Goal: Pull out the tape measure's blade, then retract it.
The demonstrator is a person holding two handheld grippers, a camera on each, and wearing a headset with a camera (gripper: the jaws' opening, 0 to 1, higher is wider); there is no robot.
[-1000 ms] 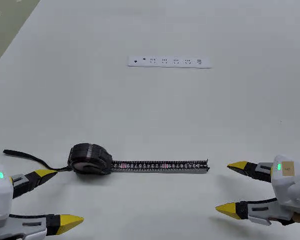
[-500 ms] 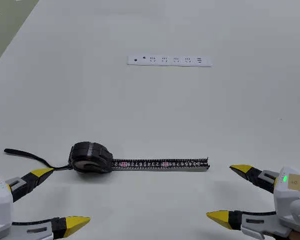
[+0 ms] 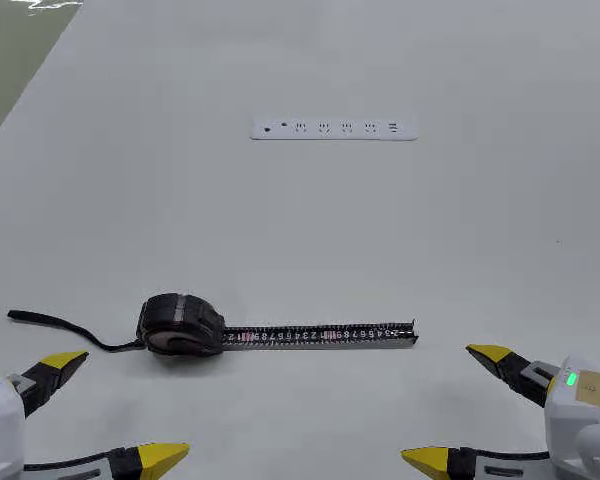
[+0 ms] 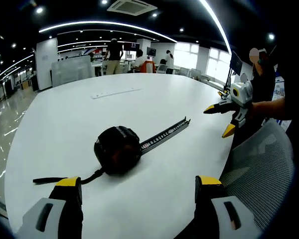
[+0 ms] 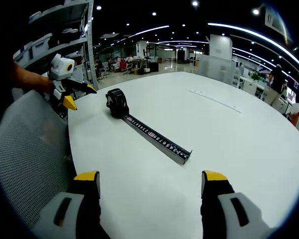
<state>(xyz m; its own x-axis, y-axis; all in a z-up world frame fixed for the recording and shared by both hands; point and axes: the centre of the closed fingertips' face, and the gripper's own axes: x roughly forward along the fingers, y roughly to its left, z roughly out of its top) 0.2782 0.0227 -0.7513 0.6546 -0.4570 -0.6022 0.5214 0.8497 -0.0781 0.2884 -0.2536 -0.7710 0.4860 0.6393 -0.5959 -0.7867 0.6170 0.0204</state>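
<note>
A black tape measure (image 3: 180, 325) lies on the white table, its blade (image 3: 320, 335) pulled out to the right and flat on the surface. Its black wrist strap (image 3: 55, 325) trails left. The case (image 4: 117, 149) sits ahead of my left gripper (image 3: 115, 410), which is open and empty at the table's near left. The blade's end hook (image 5: 184, 155) lies just ahead of my right gripper (image 3: 470, 408), open and empty at the near right. Neither gripper touches the tape. The right gripper (image 4: 224, 112) appears far right in the left gripper view; the left gripper (image 5: 65, 92) appears at left in the right gripper view.
A white power strip (image 3: 334, 128) lies flat further back on the table. A mesh chair back (image 4: 261, 169) stands at the table's near edge. The table's rounded edge (image 5: 72, 149) runs close to both grippers. Office desks and people are far behind.
Both grippers have drawn back toward the near table edge, away from the tape. The tape measure and its extended blade have stayed put; the head camera shifted slightly.
</note>
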